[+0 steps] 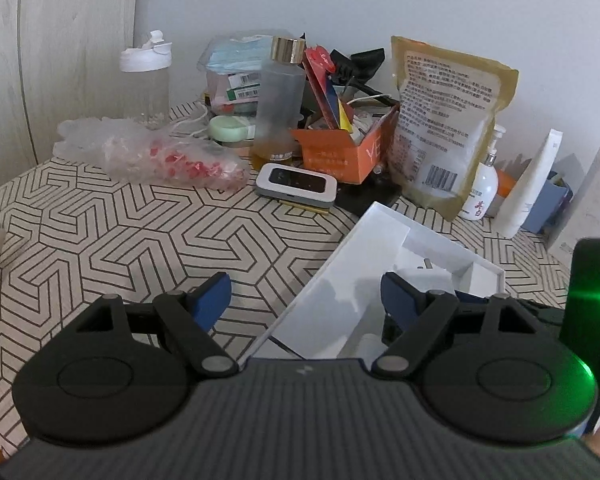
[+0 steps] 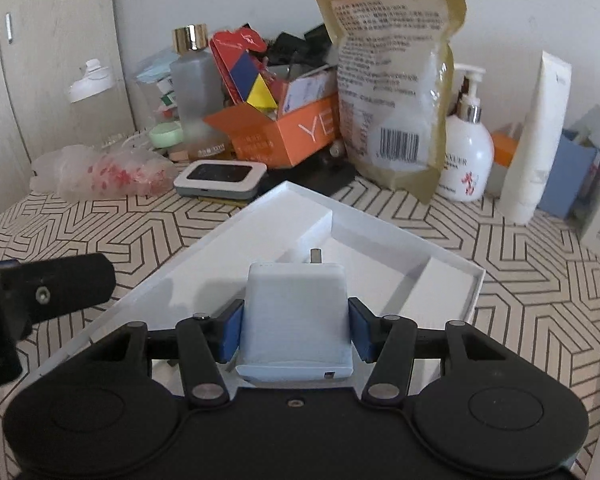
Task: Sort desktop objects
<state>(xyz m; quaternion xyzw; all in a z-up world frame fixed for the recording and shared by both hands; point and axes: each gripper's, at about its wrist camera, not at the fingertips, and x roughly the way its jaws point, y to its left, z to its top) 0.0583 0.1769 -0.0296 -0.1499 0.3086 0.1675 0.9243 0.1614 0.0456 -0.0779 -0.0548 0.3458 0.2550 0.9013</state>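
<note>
A white open box [image 2: 452, 264] with inner compartments lies on the patterned tablecloth; it also shows in the left wrist view [image 1: 384, 236]. My right gripper [image 2: 296, 330] is shut on a white charger block [image 2: 296, 312] with a metal prong, held over the box's near part. My left gripper [image 1: 306, 296] is open and empty, above the box's left edge. The charger [image 1: 424, 276] is partly seen past my left gripper's right finger.
At the back stand an orange box of clutter [image 2: 288, 136], a frosted bottle [image 2: 196, 96], a big food pouch [image 2: 396, 80], a lotion pump bottle [image 2: 466, 152], a white tube [image 2: 538, 136], a pocket router [image 2: 220, 178], a candy bag [image 2: 112, 172] and a shaker bottle [image 1: 144, 80].
</note>
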